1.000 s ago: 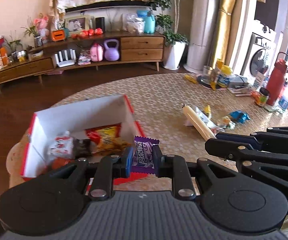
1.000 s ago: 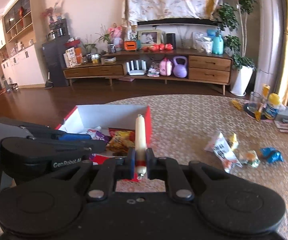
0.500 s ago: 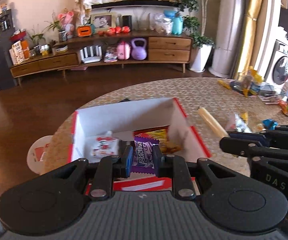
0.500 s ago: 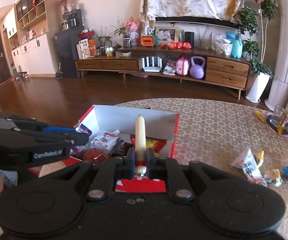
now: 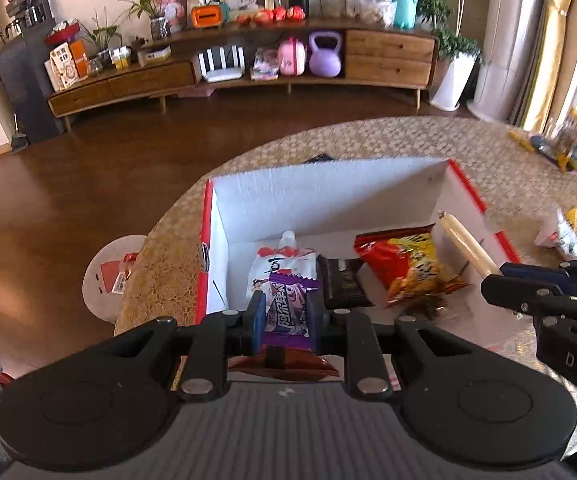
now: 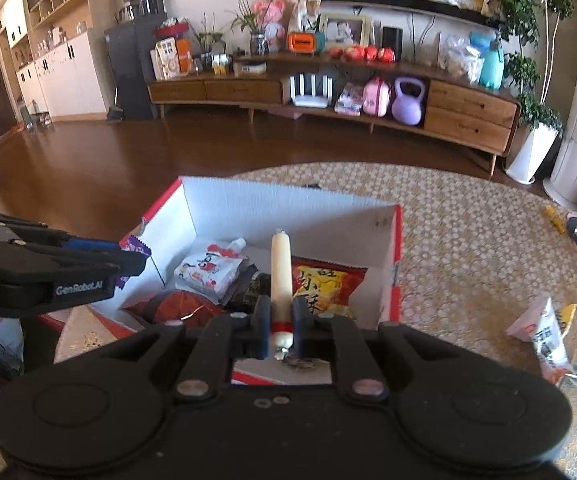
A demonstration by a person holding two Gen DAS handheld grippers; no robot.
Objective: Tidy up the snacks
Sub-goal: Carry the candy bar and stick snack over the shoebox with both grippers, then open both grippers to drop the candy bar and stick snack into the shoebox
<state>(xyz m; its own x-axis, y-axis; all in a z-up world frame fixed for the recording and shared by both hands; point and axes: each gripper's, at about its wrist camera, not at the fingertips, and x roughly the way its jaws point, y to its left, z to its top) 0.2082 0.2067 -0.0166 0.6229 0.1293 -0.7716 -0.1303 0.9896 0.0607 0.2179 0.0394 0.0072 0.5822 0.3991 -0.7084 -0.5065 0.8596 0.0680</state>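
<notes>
Step in hand: both snacks carried over the open box, not yet released.
Left gripper: pinching purple wrapper, held above box's near edge.
Right gripper: clamped on sausage stick near its clipped end, stick pointing over box.
Box: red-edged, white inside; holds white pouch, red-yellow chip bag.
Next move: likely lower, spread jaws, drop clear of walls.
Table beyond: loose snacks remain.

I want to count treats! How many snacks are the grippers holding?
2: a purple candy packet in the left gripper and a sausage stick in the right gripper, both over the box.
</notes>
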